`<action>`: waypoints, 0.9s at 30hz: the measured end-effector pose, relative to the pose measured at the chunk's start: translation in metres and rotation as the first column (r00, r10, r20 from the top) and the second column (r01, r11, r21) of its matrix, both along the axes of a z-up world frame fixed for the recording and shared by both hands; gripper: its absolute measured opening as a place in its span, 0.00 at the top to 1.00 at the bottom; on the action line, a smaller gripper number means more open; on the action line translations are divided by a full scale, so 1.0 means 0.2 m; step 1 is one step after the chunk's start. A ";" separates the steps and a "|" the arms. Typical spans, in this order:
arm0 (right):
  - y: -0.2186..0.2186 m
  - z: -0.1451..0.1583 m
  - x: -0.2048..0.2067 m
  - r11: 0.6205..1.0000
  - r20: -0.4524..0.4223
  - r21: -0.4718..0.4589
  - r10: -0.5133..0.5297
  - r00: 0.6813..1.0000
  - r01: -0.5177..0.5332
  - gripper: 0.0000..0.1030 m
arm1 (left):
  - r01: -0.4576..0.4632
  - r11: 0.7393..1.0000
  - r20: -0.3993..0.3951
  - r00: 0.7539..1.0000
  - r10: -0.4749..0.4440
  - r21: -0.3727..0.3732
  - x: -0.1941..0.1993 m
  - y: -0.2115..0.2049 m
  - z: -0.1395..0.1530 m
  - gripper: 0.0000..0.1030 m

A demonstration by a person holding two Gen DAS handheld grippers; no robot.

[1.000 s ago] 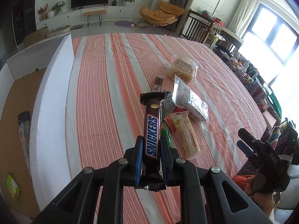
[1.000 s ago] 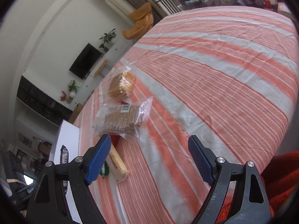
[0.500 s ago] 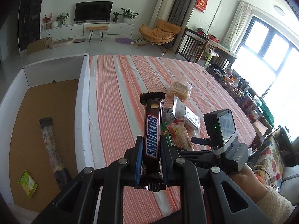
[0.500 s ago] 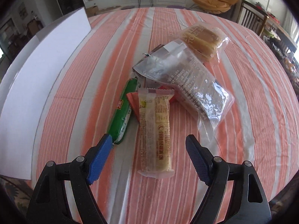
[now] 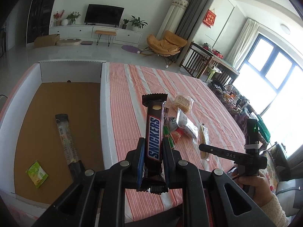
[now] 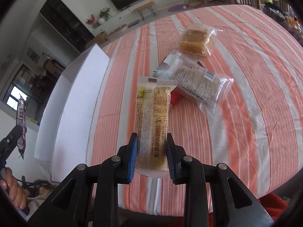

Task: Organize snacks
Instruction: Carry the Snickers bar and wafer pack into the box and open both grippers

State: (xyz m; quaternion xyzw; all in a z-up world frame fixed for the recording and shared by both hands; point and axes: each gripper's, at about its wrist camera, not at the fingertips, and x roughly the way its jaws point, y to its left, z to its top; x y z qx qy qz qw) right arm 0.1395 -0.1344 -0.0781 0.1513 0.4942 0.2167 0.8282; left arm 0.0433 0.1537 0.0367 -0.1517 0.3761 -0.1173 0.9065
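Note:
My left gripper (image 5: 152, 160) is shut on a brown Snickers bar (image 5: 154, 132) and holds it upright above the striped table, just right of the white box (image 5: 103, 113). My right gripper (image 6: 151, 158) is shut on a long yellow cake bar (image 6: 151, 124) in clear wrap, lifted off the table. The right gripper also shows in the left wrist view (image 5: 203, 147) with that bar (image 5: 203, 138). The Snickers shows at the left edge of the right wrist view (image 6: 20, 128).
On the striped cloth (image 6: 246, 94) lie a clear cracker pack (image 6: 200, 83), a bagged bun (image 6: 197, 39), a red packet (image 6: 175, 99) and a green stick (image 5: 168, 136). The box's brown floor (image 5: 37, 123) holds a long dark-ended stick (image 5: 66, 140) and a green sachet (image 5: 37, 173).
My right gripper has closed on the yellow cake bar and lifted it off the table. My left gripper has risen and drawn back with the Snickers, showing more of the box.

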 end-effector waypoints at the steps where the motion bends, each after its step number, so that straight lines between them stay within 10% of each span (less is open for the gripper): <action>1: 0.00 0.04 -0.01 1.000 0.011 0.020 0.005 1.000 -0.005 0.71 | -0.006 1.000 0.005 1.000 0.006 -0.004 -0.01 0.02 0.01 0.84; 15: 0.62 0.44 -0.21 0.957 0.156 0.083 0.264 0.952 -0.279 0.71 | -0.172 0.985 0.036 0.984 0.172 0.000 -0.20 0.42 0.09 0.84; 27: 1.14 0.42 -0.27 0.888 0.166 -0.010 0.456 0.875 -0.461 0.71 | -0.349 0.937 -0.041 0.936 0.350 0.029 -0.27 0.79 -0.13 0.84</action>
